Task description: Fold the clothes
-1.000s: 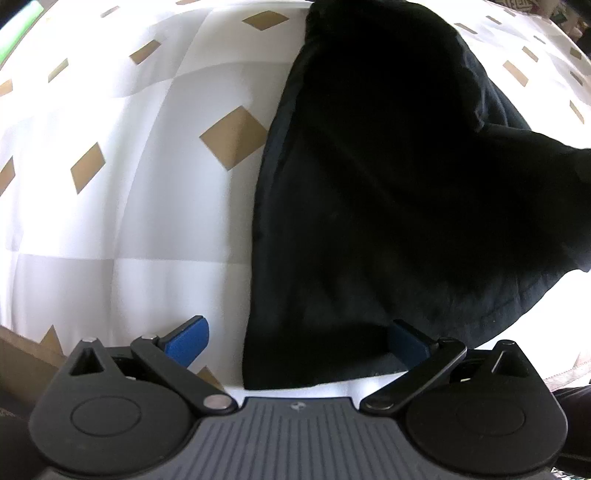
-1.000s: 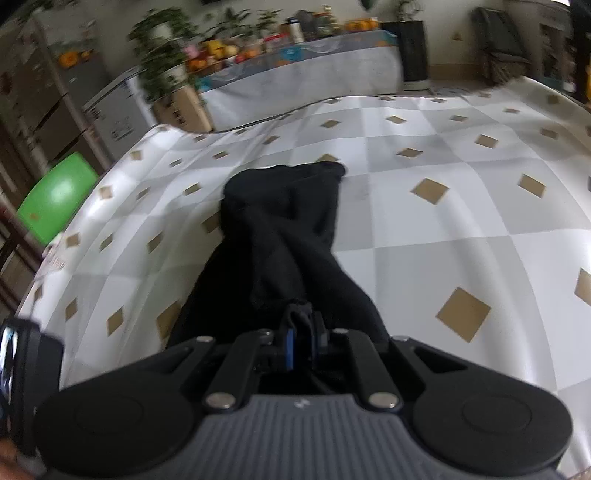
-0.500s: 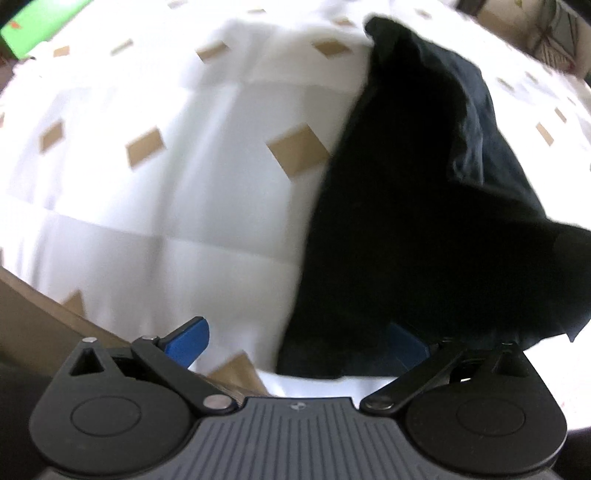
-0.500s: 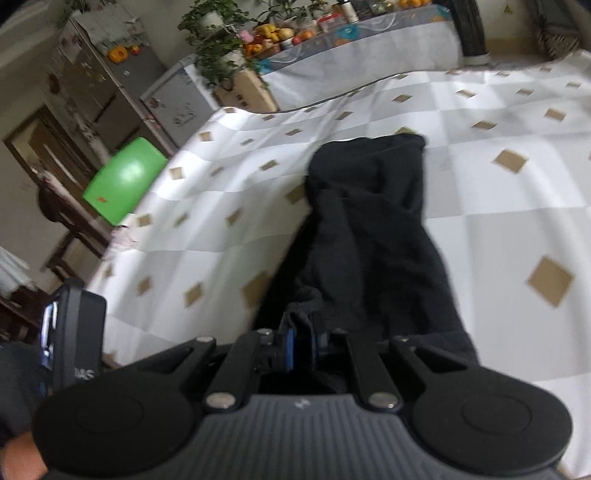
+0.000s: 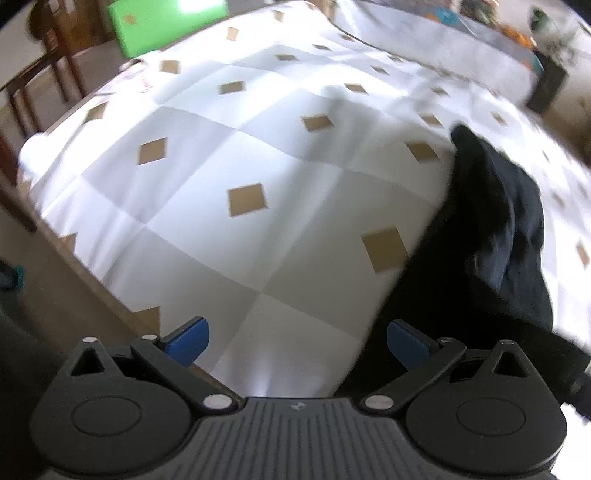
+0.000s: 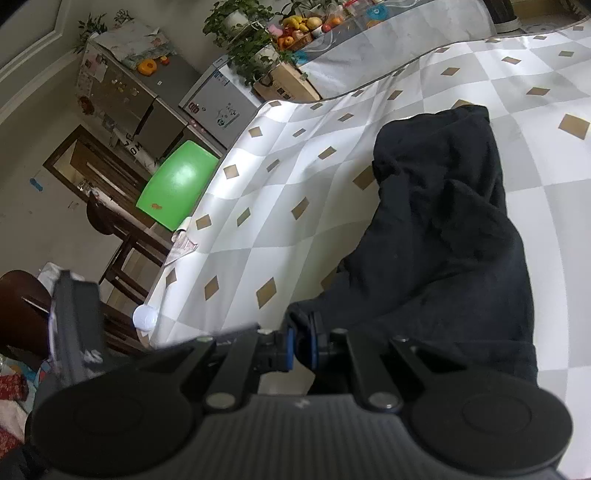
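Place: lived-in home, dining or kitchen corner.
Fridge [image 6: 122, 96]: at 10 o'clock, papered with magnets and notes.
Houseplants [image 6: 243, 33] and fruit [image 6: 299, 27]: at 12 o'clock, on a sideboard.
Wooden chair [image 6: 122, 243]: at 9 o'clock.
Surface [image 6: 280, 206]: under a checked tablecloth.

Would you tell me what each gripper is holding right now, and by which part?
The right gripper is shut on a near corner of the black garment. The left gripper is open and holds nothing.

No text reads clearly; the white appliance [image 6: 218, 99] carries printed labels too small to make out.
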{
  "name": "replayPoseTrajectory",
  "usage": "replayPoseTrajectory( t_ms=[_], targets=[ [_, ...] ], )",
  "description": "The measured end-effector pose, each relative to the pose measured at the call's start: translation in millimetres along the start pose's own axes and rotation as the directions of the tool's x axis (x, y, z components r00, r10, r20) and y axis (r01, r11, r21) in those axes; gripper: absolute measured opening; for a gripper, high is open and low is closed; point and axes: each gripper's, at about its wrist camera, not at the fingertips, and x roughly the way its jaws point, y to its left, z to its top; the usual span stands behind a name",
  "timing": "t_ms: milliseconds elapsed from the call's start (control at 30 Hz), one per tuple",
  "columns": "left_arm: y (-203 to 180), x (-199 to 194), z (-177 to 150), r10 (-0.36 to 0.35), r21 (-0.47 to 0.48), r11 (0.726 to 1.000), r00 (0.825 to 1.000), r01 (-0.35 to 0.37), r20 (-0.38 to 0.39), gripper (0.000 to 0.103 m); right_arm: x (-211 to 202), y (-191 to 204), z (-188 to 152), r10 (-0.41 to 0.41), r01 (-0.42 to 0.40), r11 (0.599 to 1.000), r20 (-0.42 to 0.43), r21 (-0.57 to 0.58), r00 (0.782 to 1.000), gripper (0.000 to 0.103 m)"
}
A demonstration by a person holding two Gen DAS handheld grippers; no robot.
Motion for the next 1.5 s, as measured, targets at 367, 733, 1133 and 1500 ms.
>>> replayPoseTrajectory(
  t_ms=[367,733,1133,1500],
  targets=[
    [7,-10,3,-0.005,-0.028,1.0,1.0,0.005,0.027,0.103,43,10,-26,-0.025,0.016,0.997,-0.119,-0.075,0.993,0.013],
    [1,-3,-2,-0.007,0.008,1.0,1.0,0.007,0.003,0.103,20,9,-28,-0.074,0.061,0.993,-0.135,-0.096,0.988,0.051],
    [-26,7,-15,-0.081,0.124,0.988,0.995,0.088,-0.058,0.103,-34,-46,-29,-0.465,0.464,0.885,-0.079,-0.027,0.882,0.054],
    [-51,17,-28,-0.111,0.233,0.963,0.988,0.134,-0.109,0.103,-26,-57,-44,-0.521,0.515,0.854,-0.136,-0.079,0.843,0.055]
  ],
)
